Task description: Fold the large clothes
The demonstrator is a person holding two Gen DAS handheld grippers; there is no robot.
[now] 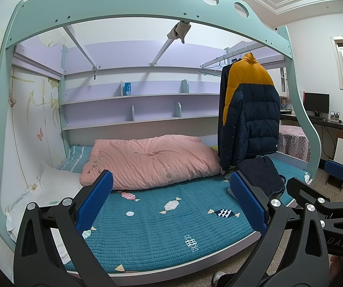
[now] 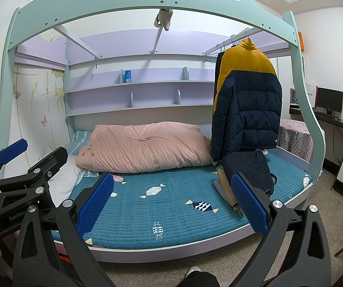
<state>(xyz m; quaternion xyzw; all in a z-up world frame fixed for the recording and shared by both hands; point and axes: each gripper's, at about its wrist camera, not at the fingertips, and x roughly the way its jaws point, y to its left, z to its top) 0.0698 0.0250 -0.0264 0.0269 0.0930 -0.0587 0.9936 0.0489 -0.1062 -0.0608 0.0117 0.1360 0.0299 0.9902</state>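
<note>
Left wrist view: left gripper (image 1: pixel 171 203) held level before the bed, blue-padded fingers (image 1: pixel 96 201) spread wide and pinching nothing, aimed over the open stretch of the teal quilted bedspread with candy print (image 1: pixel 152 234). Right wrist view: right gripper (image 2: pixel 172 205) alongside, fingers likewise spread and empty, pointed at the same open stretch. Both apparently poised at the bedside, with no garment taken up yet. Probably next for folding: the puffy quilted jacket, mustard yellow across the shoulders and navy below (image 2: pixel 248 105), hanging on a hanger from the pale rail (image 2: pixel 221 44) under the upper bunk, at the right end of the bed, its hem ending just above the bedspread. Bulky and thick-looking, so likely springy and reluctant to stay flat once folded. Beneath it, on the bedspread, a small stack of folded clothes, dark blue garment on top and tan and pale pieces below (image 2: pixel 248 172), seemingly parked at the bed's right end to leave the middle free as folding surface. A rumpled pink comforter (image 2: pixel 142 148) pushed back towards the lilac wall shelves (image 2: pixel 123 87), also keeping the front clear. Nowhere near either gripper: the jacket, well apart from both.
</note>
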